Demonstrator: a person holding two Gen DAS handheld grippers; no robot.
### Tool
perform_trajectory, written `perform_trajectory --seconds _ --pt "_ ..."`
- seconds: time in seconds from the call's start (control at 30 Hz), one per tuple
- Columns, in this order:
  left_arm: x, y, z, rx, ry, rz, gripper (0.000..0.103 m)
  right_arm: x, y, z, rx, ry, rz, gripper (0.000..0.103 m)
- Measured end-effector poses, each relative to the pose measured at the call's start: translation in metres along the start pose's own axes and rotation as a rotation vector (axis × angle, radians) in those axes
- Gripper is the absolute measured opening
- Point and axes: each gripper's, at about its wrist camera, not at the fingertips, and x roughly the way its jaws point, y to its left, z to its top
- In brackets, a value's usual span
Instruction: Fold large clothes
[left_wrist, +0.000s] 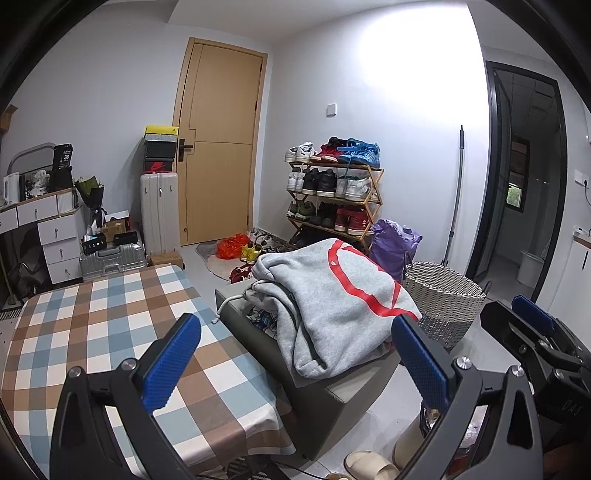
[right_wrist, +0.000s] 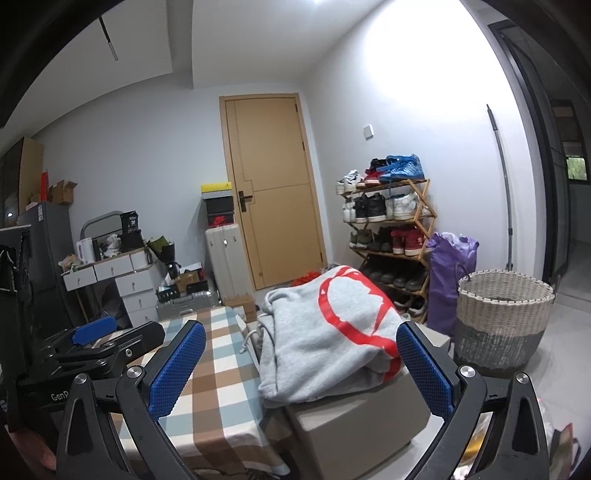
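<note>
Left gripper (left_wrist: 295, 365): jaws spread wide with nothing between the blue pads (left_wrist: 173, 363); it hangs clear of everything, above the near edge of the checked cloth.
Right gripper (right_wrist: 301, 365): likewise wide apart and empty; in the left wrist view its body shows at about 3 o'clock, so the two tools sit side by side.
Grey sweatshirt (left_wrist: 332, 306): bundled loosely on top of the grey box stool (left_wrist: 332, 402), red print uppermost, a white drawcord (left_wrist: 231, 302) trailing off its left side.
Bearing from left tool: the sweatshirt lies at roughly 12 to 1 o'clock, ahead and slightly right, apart from the fingertips.
Bearing from right tool: the sweatshirt (right_wrist: 325, 339) lies dead ahead at 12 o'clock, framed between both pads (right_wrist: 424, 369).
Long axis: the heap runs from about 11 o'clock down toward 5 o'clock in the left view, hood end farther away.
Nearer hand: probably the right, since the bundle is centred in its jaws; a close call.
Folding surface: checked tablecloth (left_wrist: 110, 332) lies at 9 to 10 o'clock of the bundle, just beside the stool.
Likely next need: lifting the bundle leftward onto the cloth to spread it.
Wicker basket (right_wrist: 502, 317): at 2 o'clock, standing on the floor beyond the stool.
</note>
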Motion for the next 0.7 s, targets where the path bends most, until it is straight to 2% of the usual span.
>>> perform_trajectory --seconds 0.7 --pt "-0.0015 0.0023 0.0006 -0.020 0.004 -0.012 0.101 -0.0062 -0.0006 0.0001 -0.002 -0.016 -0.012 0.103"
